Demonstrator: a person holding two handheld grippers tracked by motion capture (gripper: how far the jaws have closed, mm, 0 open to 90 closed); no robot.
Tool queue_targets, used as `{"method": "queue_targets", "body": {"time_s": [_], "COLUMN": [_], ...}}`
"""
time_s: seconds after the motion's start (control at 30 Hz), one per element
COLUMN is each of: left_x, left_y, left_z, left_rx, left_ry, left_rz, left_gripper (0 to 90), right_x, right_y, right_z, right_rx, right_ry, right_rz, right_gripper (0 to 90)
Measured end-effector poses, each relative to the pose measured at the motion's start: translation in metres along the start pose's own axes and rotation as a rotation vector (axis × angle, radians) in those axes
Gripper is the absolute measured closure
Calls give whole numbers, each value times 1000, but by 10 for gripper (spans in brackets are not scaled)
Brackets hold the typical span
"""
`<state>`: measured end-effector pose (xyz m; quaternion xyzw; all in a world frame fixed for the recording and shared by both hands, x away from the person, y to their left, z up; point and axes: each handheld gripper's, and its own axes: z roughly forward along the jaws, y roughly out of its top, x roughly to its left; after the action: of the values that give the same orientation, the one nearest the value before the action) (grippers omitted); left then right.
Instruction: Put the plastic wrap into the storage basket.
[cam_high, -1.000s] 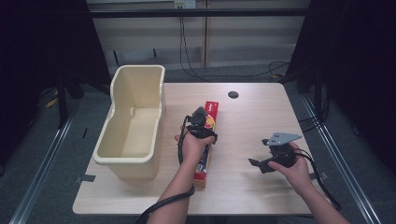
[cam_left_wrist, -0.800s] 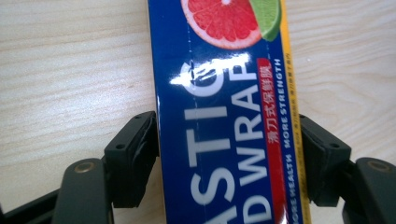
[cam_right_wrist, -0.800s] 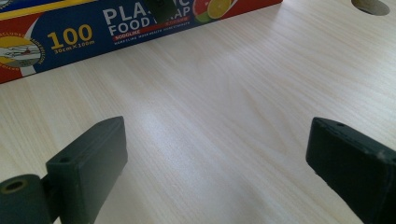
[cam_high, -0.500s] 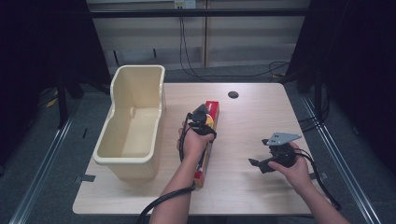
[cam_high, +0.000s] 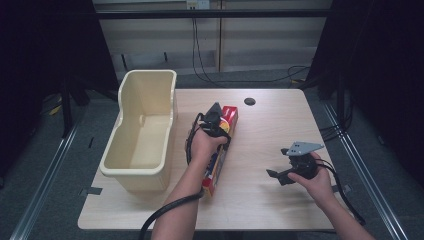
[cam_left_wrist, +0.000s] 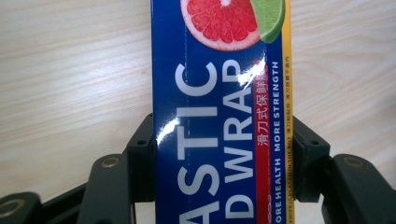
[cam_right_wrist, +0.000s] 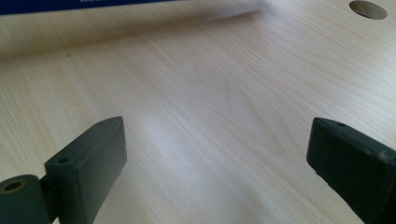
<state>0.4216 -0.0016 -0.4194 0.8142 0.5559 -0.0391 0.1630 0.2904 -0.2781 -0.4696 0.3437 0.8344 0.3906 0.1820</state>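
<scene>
a: what's changed with the left gripper (cam_high: 216, 114)?

b: its jaws have just been closing, and now they pinch the plastic wrap box (cam_high: 220, 150) from both long sides. in the left gripper view the black pads sit flat against the blue carton (cam_left_wrist: 219, 116), one on each edge, with the grapefruit picture just past them

a: and a second ago?

b: the jaws stood a little wider around the box and it lay flat on the table (cam_high: 270, 205). now the far end of the box looks slightly raised, and the hand sits a touch higher in the high view. so the grasp is made and the lift has begun, i'd say

a: where is the box exactly?

b: near the middle of the table, lengthwise toward the person, just beside the cream bin (cam_high: 145, 135) but apart from it. its near end seems close to the wood; whether it touches i can't tell

a: the right gripper (cam_high: 281, 175)?

b: spread wide, nothing between the jaws. in the right gripper view they frame bare wood (cam_right_wrist: 210, 116), and it has kept its place near the right edge

a: meaning for the job?

b: probably the box is headed for the bin, which stands empty. the grip is near one end, so the long carton may sag or swing as it comes up
</scene>
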Motion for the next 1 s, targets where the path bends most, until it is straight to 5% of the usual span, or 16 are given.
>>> {"method": "queue_targets", "body": {"time_s": [0.13, 0.33, 1.0], "left_x": [1, 1, 5], "left_y": [1, 4, 15], "left_z": [-11, -37, -90], "left_rx": [-7, 15, 27], "left_ry": [-13, -6, 18], "left_rz": [-12, 25, 1], "left_gripper": [411, 411, 411], "right_x": [0, 0, 1], "right_y": [0, 0, 1], "right_z": [0, -1, 0], "right_rx": [-1, -12, -13], "right_ry": [-3, 10, 18], "right_rz": [3, 7, -1], "right_gripper": [44, 39, 38]}}
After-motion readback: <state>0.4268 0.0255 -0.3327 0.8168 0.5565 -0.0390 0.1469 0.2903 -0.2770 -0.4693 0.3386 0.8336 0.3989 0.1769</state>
